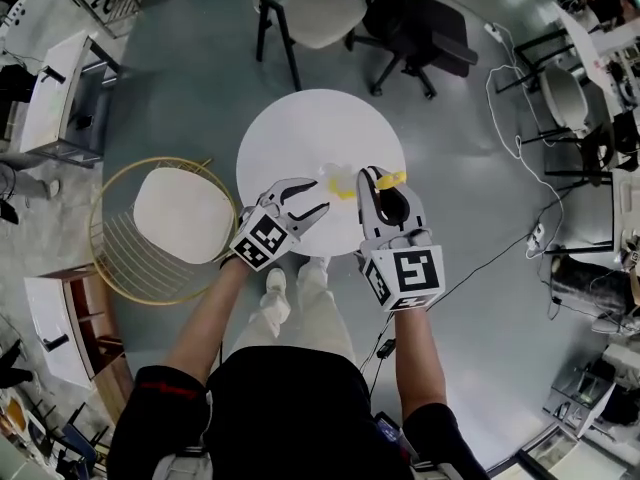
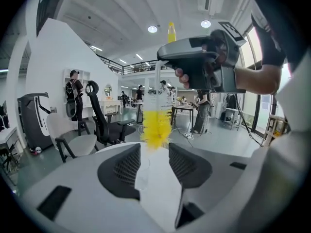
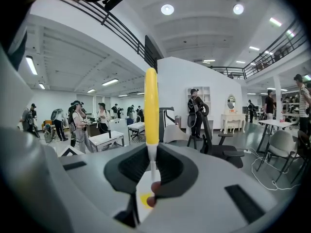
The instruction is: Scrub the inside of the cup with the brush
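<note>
A clear cup [image 1: 329, 175] is held over the round white table [image 1: 290, 133]; in the left gripper view the cup [image 2: 163, 98] stands upright between my jaws. My left gripper [image 1: 318, 194] [image 2: 154, 149] is shut on the cup, with a pad against each side. The brush's yellow bristles [image 1: 343, 190] [image 2: 155, 130] sit inside the cup. My right gripper [image 1: 383, 180] [image 3: 151, 161] is shut on the brush's thin white stem, and its yellow handle [image 3: 151, 106] [image 1: 394, 178] sticks out past the jaws. The right gripper's body [image 2: 204, 64] hangs above the cup.
A gold wire chair with a white cushion [image 1: 180, 218] stands left of the table. A pale chair [image 1: 310, 13] and a black office chair [image 1: 420, 28] stand beyond it. A white cable [image 1: 510, 98] trails over the floor at the right. The person's shoes [image 1: 275, 298] are by the table's near edge.
</note>
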Demonstrator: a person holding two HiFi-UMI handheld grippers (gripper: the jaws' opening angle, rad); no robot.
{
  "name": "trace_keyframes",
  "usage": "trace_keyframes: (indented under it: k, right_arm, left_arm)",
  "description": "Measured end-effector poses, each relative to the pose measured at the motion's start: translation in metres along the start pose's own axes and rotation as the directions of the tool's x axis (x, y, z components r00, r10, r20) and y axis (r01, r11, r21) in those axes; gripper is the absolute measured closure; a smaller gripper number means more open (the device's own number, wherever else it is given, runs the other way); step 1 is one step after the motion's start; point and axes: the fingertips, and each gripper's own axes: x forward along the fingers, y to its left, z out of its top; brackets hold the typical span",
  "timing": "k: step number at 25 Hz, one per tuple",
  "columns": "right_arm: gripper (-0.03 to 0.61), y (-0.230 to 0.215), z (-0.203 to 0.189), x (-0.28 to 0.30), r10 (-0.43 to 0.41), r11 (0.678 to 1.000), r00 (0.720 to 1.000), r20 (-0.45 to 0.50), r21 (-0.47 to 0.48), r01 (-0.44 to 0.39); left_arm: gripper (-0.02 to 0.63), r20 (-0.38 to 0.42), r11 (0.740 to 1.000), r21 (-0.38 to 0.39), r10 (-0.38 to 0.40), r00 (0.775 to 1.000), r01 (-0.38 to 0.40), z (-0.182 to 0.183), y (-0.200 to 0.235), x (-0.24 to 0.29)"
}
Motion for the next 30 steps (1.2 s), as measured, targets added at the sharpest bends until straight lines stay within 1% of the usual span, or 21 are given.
trace_keyframes:
  k: [3, 6, 8, 13, 20, 24, 26, 30]
  right_arm:
    - [0.529, 0.002, 0.002, -0.010, -0.010, 1.000, 1.000, 0.001, 0.017, 0.010]
    - [0.529, 0.008, 0.006, -0.019, -0.004, 1.000, 1.000, -0.002, 0.009, 0.004]
    - [0.529, 0.013, 0.008, -0.023, 0.004, 1.000, 1.000, -0.005, 0.007, -0.004]
    - [0.529, 0.022, 0.014, -0.035, 0.003, 0.999, 1.000, 0.007, 0.048, -0.003]
    - [0.529, 0.031, 0.021, -0.050, -0.012, 1.000, 1.000, 0.010, 0.027, 0.012]
    - [0.529, 0.040, 0.023, -0.056, -0.023, 0.999, 1.000, 0.009, 0.025, 0.023]
    - [0.529, 0.045, 0.024, -0.061, -0.029, 0.999, 1.000, 0.011, 0.034, 0.029]
    - [0.529, 0.056, 0.024, -0.067, -0.045, 0.998, 0.999, 0.023, 0.054, 0.043]
  left_arm:
    - [0.463, 0.026, 1.000, 0.005, 0.015, 1.000, -0.015, 0.015, -0.006, -0.015]
    - [0.516, 0.062, 1.000, 0.011, 0.014, 0.998, -0.015, 0.032, -0.014, -0.031]
    - [0.529, 0.078, 1.000, 0.018, 0.020, 0.997, -0.021, 0.042, -0.017, -0.041]
    - [0.546, 0.116, 0.999, 0.024, 0.026, 0.993, -0.029, 0.062, -0.020, -0.067]
    - [0.570, 0.176, 0.999, 0.014, 0.025, 0.984, -0.028, 0.083, -0.026, -0.088]
    - [0.587, 0.220, 0.999, -0.017, 0.037, 0.975, -0.034, 0.096, -0.029, -0.106]
    - [0.593, 0.234, 1.000, -0.002, 0.029, 0.972, -0.029, 0.105, -0.034, -0.115]
    - [0.597, 0.241, 0.998, 0.058, 0.006, 0.970, -0.020, 0.118, -0.045, -0.133]
